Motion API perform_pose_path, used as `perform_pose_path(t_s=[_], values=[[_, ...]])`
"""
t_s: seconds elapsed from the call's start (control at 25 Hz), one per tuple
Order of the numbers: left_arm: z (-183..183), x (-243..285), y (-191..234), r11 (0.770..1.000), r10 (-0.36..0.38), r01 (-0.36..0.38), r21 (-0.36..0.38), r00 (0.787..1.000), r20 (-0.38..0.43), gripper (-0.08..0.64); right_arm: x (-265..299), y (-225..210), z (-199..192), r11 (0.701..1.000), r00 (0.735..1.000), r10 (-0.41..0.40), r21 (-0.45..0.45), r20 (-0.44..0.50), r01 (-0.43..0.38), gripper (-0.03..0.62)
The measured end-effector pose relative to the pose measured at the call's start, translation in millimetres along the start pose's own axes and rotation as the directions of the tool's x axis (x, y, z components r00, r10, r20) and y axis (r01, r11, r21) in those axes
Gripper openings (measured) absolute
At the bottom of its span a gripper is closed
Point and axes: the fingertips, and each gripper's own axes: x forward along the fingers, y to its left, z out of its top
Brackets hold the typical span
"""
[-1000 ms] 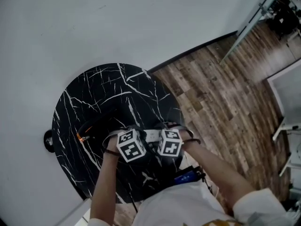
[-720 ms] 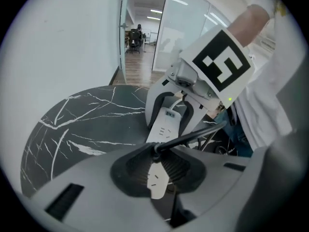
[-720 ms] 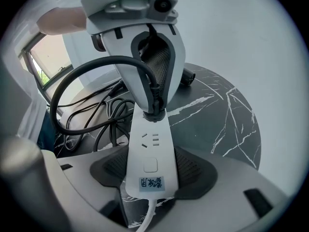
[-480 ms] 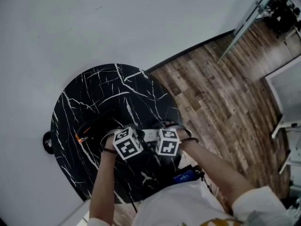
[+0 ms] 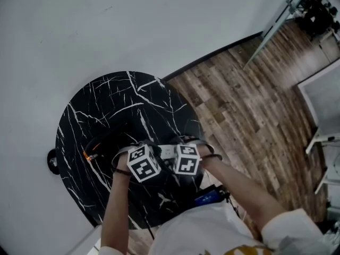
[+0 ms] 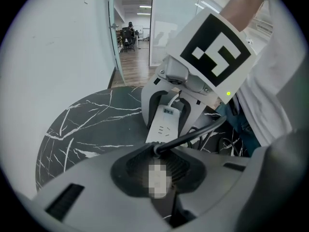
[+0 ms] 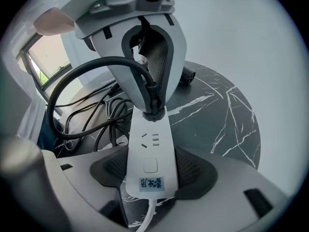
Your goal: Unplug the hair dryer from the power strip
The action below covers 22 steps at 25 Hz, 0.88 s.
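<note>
- The hair dryer's black plug (image 7: 152,111) sits in the end socket of the white power strip (image 7: 150,166), which lies near the front edge of the round worktop (image 5: 122,100).
- The left hand-held gripper (image 6: 155,166) is pinched on that plug, with its jaws only narrowly apart and its pads against the plug body.
- The plug's black cord (image 7: 104,59) arcs up and away from the left hand-held gripper's jaws.
- The right hand-held gripper (image 7: 150,170) clamps the power strip at its switch end, one pad pressing on each long side.
- The two hand-held grippers face each other along the strip and both point steeply down.
- More loose cables (image 7: 104,120) lie coiled just beside the strip.
- The worktop is black marble with white veins, standing against a white wall (image 5: 106,25) over wood flooring (image 5: 249,100).
</note>
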Motion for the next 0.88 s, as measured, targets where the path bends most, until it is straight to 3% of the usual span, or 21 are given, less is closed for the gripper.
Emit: perform_pose_path(t_s=[0.2, 0.44, 0.64, 0.88], values=[[0.5, 0.5, -2.1, 0.999, 0.039, -0.039, 0.001, 0.999, -0.003, 0.051, 0.1, 1.2, -4.9, 1.0, 1.0, -0.004, 0.001, -0.006, 0.004, 0.268], [-0.1, -1.3, -0.7, 1.0, -0.003, 0.004, 0.023, 1.0, -0.023, 0.049, 0.3, 0.9, -1.6, 1.0, 1.0, -0.006, 0.005, -0.001, 0.006, 0.268], [1.0, -2.2, 0.1, 1.0, 0.027, -0.027, 0.009, 0.999, -0.016, 0.049, -0.9, 0.0, 0.1, 1.0, 1.0, -0.004, -0.001, 0.004, 0.004, 0.268], [0.6, -2.7, 0.0, 1.0, 0.014, -0.014, 0.0, 1.0, -0.017, 0.049, -0.9, 0.8, 0.1, 1.0, 1.0, -0.003, 0.002, -0.002, 0.003, 0.268]])
